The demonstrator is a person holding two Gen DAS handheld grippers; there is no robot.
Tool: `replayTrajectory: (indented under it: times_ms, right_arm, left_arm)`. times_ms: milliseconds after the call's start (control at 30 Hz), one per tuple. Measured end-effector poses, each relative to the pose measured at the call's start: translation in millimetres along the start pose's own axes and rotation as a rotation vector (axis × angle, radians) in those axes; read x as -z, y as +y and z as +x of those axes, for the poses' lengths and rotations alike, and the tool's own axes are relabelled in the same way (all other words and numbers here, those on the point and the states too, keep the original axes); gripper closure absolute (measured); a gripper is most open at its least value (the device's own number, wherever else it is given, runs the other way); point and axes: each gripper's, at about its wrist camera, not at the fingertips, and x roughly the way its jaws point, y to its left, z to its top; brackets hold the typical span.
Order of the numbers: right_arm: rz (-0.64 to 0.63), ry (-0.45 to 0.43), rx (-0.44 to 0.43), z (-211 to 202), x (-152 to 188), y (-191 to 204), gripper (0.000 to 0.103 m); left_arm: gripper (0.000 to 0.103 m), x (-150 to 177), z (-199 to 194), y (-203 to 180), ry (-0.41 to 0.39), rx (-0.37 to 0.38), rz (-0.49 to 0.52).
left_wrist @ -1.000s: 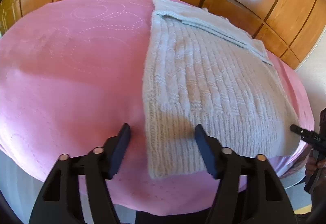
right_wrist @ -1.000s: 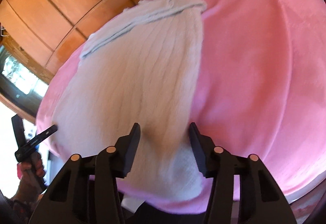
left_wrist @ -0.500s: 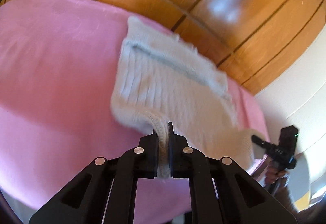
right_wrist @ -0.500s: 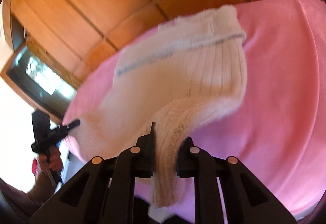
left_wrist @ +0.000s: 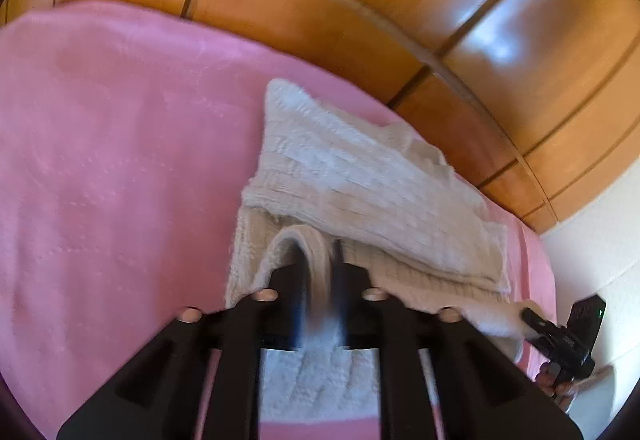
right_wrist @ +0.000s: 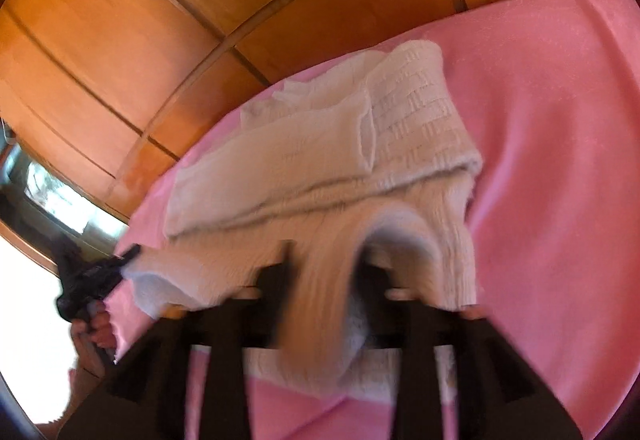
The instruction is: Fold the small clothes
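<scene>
Knit garment (left_wrist: 372,200), cream ribbed wool, lies on my pink bedspread (left_wrist: 120,160) close to the far edge, just in front of the wooden panelling (left_wrist: 500,40). Near hem is carried over onto the far half, so it sits doubled; I read that as the fold step being at its release point.

Left gripper (left_wrist: 318,276): jaws opening, narrow gap, a hump of the hem between them. Blur hides whether the pads press on it; I judge they've let go. Right gripper (right_wrist: 324,272): jaws opening, wider, a thick strand of the knit draped through the gap and hanging down over the claw body, looks loose rather than pinched.

Both claws hold opposite corners of the same hem, which keeps the edge straight as it lands, hence the symmetric pose. Each shows in the other's view at the side, in the person's hand (right_wrist: 92,324).

Fabric: chunky, soft, basket-weave blocks on the top layer, plain ribs below. It's limp and a bit fuzzy, so I expect it may cling to the pads on pull-out and drag the fold open. Bedspread is plush with a faint stitched dot pattern, slightly grippy
</scene>
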Motion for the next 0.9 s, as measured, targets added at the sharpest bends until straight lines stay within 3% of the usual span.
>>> replayTrajectory:
  times_ms: [33,67,100,167,300,467,500,533,567,600,700,900]
  right_arm:
    - [0.004,-0.027,0.005,-6,0,-2,0.029]
    - [0.008,-0.033,-0.011,-12,2,-5,0.029]
    - [0.017,-0.036,-0.024,-19,5,-8,0.028]
    - [0.015,-0.054,-0.014,-35,17,-18,0.024]
    - [-0.022,-0.014,0.055,-47,48,-31,0.028]
    - [-0.097,0.024,0.131,-33,73,-31,0.056]
    - [-0.110,0.019,0.146,-32,74,-30,0.059]
    - [-0.114,0.017,0.150,-29,74,-29,0.068]
    - [-0.113,0.019,0.145,-25,71,-26,0.080]
    - [-0.115,0.022,0.148,-24,70,-25,0.083]
    - [-0.126,0.009,0.172,-29,69,-15,0.091]
    - [-0.136,-0.061,0.130,-69,83,5,0.094]
  left_arm:
    - [0.053,-2,0,7,-0.009,-0.022,-0.024]
    - [0.031,-1,-6,15,-0.043,-0.047,-0.048]
    - [0.026,0,-10,22,-0.066,-0.049,-0.060]
    - [0.026,7,-19,38,-0.068,-0.032,-0.073]
    - [0.027,37,-21,56,0.010,0.006,-0.023]
    - [0.026,77,-29,49,0.041,0.073,0.062]
    - [0.030,80,-28,45,0.034,0.053,0.087]
    - [0.037,82,-25,41,0.036,0.042,0.112]
    - [0.062,83,-20,38,0.059,0.050,0.124]
    - [0.076,82,-16,35,0.083,0.040,0.128]
    - [0.087,84,-18,28,0.077,0.015,0.151]
    - [0.091,93,-50,29,0.039,0.039,0.140]
